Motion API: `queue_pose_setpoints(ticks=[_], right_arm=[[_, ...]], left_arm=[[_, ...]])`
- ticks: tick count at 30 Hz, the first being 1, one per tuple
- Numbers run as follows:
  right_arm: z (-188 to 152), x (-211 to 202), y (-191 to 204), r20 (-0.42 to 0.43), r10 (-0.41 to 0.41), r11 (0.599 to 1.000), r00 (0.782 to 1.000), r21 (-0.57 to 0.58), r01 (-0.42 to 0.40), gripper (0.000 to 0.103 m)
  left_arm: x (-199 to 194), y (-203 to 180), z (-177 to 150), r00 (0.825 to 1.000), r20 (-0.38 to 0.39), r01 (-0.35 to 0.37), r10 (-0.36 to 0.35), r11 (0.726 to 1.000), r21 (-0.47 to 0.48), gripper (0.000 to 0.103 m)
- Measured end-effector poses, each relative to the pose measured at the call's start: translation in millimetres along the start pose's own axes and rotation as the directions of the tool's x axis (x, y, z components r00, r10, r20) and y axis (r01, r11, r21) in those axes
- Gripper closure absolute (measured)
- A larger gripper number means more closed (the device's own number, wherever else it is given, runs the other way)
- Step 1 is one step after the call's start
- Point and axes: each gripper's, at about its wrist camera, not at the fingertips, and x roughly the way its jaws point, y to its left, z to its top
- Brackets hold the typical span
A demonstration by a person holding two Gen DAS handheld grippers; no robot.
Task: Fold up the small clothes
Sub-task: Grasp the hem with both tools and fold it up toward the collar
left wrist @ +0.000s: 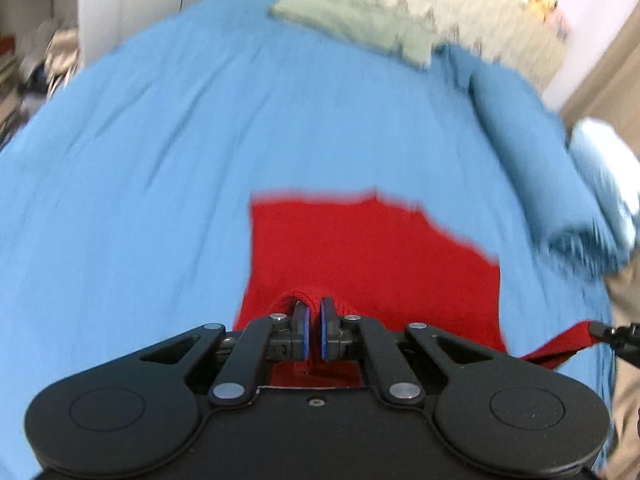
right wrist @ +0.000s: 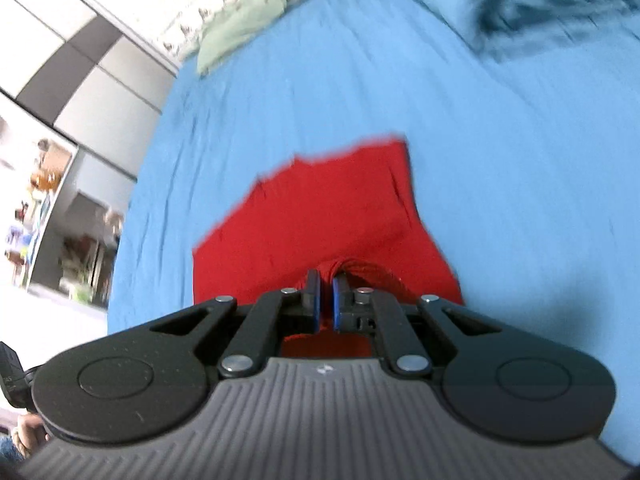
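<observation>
A small red garment (left wrist: 360, 252) lies spread on the blue bedsheet (left wrist: 160, 140), with its near edge lifted. My left gripper (left wrist: 314, 320) is shut on a bunched fold of that near edge. My right gripper (right wrist: 325, 294) is shut on another part of the same red garment (right wrist: 316, 208). In the left wrist view the right gripper's tip (left wrist: 612, 332) shows at the far right, pinching a stretched red corner. Both views are blurred by motion.
A folded pale green cloth (left wrist: 352, 20) lies at the far side of the bed, also in the right wrist view (right wrist: 256, 4). Blue pillows (left wrist: 528, 152) lie to the right. A wardrobe and shelves (right wrist: 60, 160) stand left of the bed.
</observation>
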Motion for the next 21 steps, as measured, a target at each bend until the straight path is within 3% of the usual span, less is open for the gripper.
queue_pose_setpoints(ticks=[2,5,8,10,18,19,21], right_arm=[[32.9,39.8,2.2,0.035,-0.005,1.0,0.999,-0.02,0.006,0.082],[65.5,114.2,-14.2,0.059,-0.028,1.0,0.998,-0.011,0.029,0.082],[76.4,181.3,-38.0,0.056,-0.064,0.998,0.996,0.009,0.063,0.082],[79.0,205.1,-44.2,0.057,-0.085,0.996,0.995,-0.004,0.085,0.082],[94.9,235.7,-58.2,0.057,-0.075,0.995,0.996,-0.062,0.079,0.082],[95.8,234.3,-56.1,0.061,-0.084,0.993,0.995,-0.078,0.089,0.079],[95.6,229.8,-51.3,0.094,-0.13,0.984,0.987,-0.109,0.14,0.059]], left_arm=[[41.8,-2.0,27.0,0.998,0.057,-0.01,0.01,1.0,-0.005,0.098],[110.8,-2.0,49.7,0.995,0.082,-0.045,0.05,0.997,-0.065,0.098],[174.4,4.6,50.9,0.992,0.063,-0.101,0.107,0.99,-0.098,0.098],[202.5,5.6,42.6,0.988,0.047,-0.142,0.148,0.984,-0.111,0.098],[222.2,4.3,52.3,0.98,0.046,-0.181,0.191,0.969,-0.17,0.097],[224.0,4.3,53.5,0.978,0.037,-0.193,0.203,0.964,-0.183,0.096],[220.9,5.4,55.4,0.974,0.039,-0.209,0.222,0.954,-0.217,0.087]])
